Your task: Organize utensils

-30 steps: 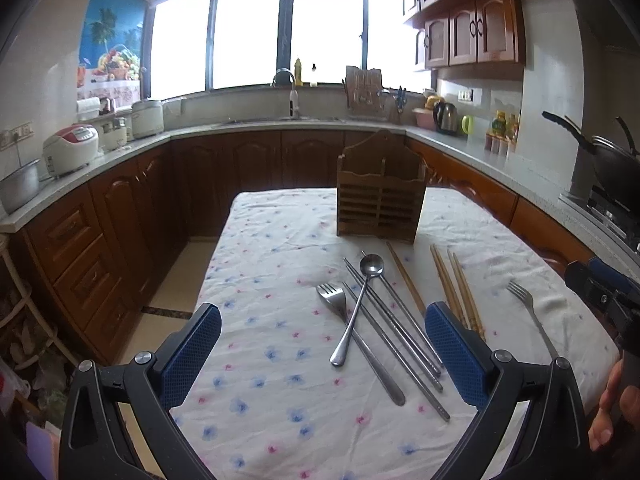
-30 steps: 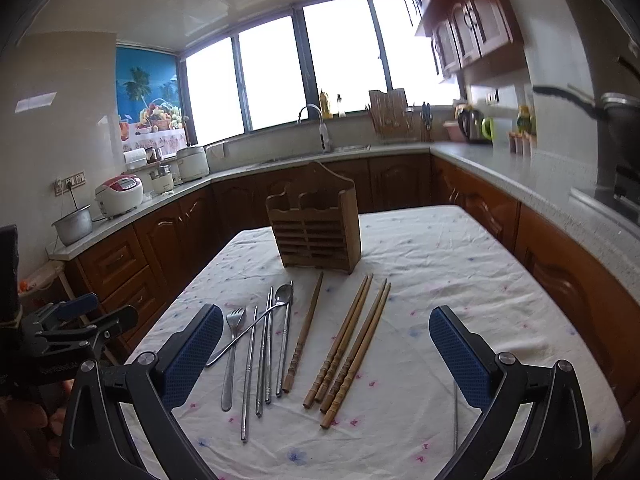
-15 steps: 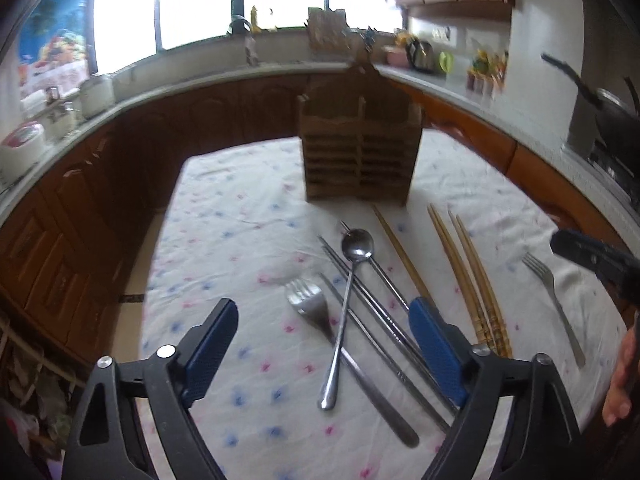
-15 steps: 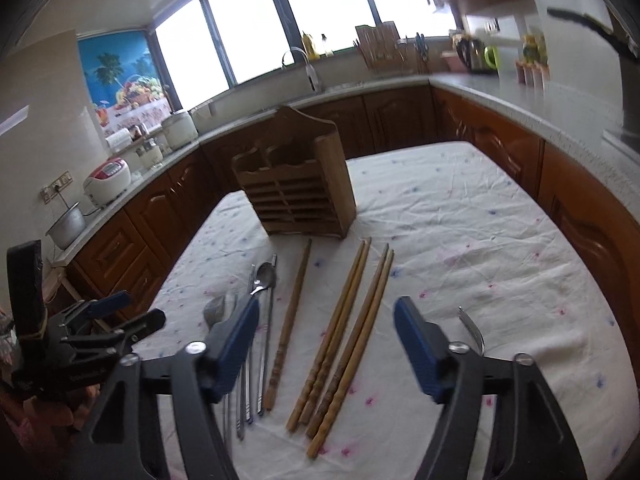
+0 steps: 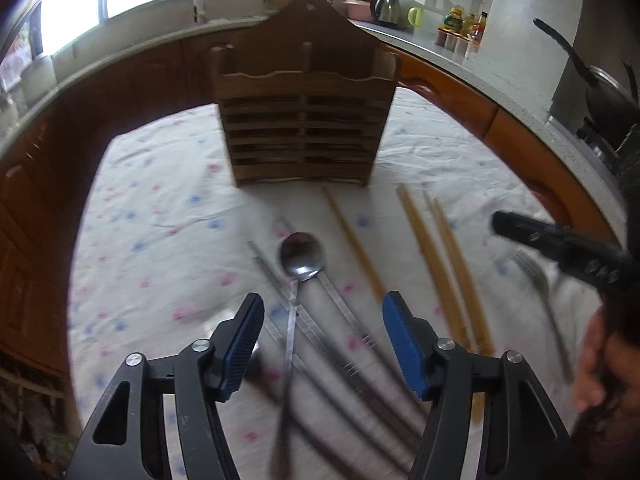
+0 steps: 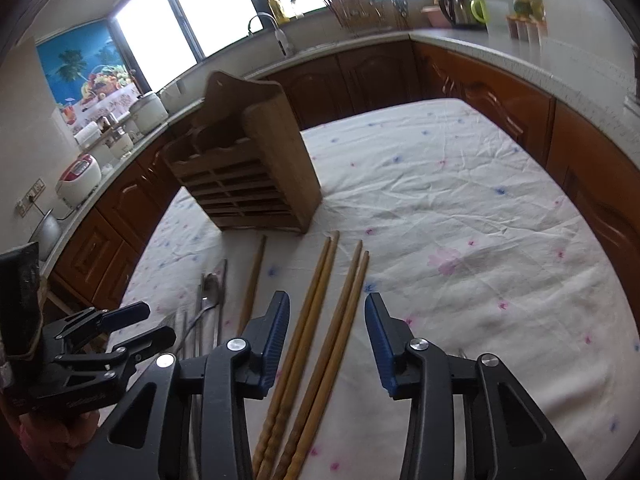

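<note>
A wooden utensil holder point(image 5: 304, 120) stands on the flowered tablecloth point(image 5: 160, 216); it also shows in the right wrist view point(image 6: 256, 176). My left gripper point(image 5: 324, 320) is open, low over a metal spoon point(image 5: 300, 264) that lies across metal chopsticks point(image 5: 340, 312). My right gripper point(image 6: 326, 320) is open, straddling two pairs of wooden chopsticks point(image 6: 332, 320). A single wooden chopstick point(image 6: 252, 280) lies left of them. A fork point(image 5: 540, 292) lies at the right, partly under the right gripper's body point(image 5: 560, 244). The left gripper also shows in the right wrist view point(image 6: 132, 326).
Wooden kitchen cabinets and a grey counter point(image 6: 500, 48) wrap around the table. A rice cooker point(image 6: 78, 176), a kettle point(image 5: 384, 6) and bottles point(image 5: 460, 32) stand on the counter. The tablecloth to the right of the chopsticks point(image 6: 480, 220) is bare.
Both grippers have moved forward and down toward the table. The left one now hangs over the spoon, the right one over the wooden chopsticks. Their jaws have narrowed but stay open.
</note>
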`<action>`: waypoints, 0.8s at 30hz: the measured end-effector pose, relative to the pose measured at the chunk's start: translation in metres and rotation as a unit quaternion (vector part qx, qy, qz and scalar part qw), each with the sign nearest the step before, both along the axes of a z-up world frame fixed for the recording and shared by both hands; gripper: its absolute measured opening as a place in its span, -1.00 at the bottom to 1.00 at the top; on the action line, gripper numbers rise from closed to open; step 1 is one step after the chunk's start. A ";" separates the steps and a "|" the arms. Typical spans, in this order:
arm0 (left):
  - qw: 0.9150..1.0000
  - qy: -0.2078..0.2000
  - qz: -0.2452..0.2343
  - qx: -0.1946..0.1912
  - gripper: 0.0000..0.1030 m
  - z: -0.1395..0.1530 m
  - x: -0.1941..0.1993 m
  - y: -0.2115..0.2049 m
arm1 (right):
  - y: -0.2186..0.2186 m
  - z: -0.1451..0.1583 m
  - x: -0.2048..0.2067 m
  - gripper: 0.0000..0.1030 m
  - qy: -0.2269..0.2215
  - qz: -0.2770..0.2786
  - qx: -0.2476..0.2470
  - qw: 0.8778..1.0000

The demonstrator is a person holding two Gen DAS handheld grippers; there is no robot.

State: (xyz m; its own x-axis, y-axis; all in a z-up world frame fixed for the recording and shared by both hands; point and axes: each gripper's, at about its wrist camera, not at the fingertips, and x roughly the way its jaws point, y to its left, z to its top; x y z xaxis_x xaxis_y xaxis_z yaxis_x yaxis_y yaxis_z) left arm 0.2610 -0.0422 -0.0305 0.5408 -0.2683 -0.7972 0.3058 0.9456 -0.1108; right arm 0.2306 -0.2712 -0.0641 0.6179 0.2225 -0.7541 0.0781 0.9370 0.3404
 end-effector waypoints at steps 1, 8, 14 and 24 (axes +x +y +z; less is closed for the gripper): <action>1.000 0.001 0.001 0.001 0.15 -0.001 0.007 -0.002 | 0.000 -0.002 0.003 -0.23 0.005 0.000 0.000 1.000; 1.000 0.024 0.005 0.016 0.00 -0.021 0.072 -0.024 | -0.004 -0.024 0.032 -0.32 0.038 0.004 -0.009 0.999; 0.997 0.060 0.016 0.044 -0.29 -0.053 0.125 -0.036 | -0.010 -0.041 0.055 -0.53 0.068 0.008 -0.014 0.998; 0.994 0.049 -0.009 0.094 -0.52 -0.068 0.146 -0.078 | -0.014 -0.048 0.070 -0.84 0.084 0.033 -0.035 0.995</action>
State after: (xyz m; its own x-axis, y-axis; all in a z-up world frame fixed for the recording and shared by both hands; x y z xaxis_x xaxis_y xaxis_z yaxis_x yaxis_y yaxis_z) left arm 0.4066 -0.1204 -0.0985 0.4538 -0.1185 -0.8832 0.3196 0.9468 0.0372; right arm 0.3004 -0.2857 -0.1118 0.4685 0.2018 -0.8601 0.0661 0.9628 0.2620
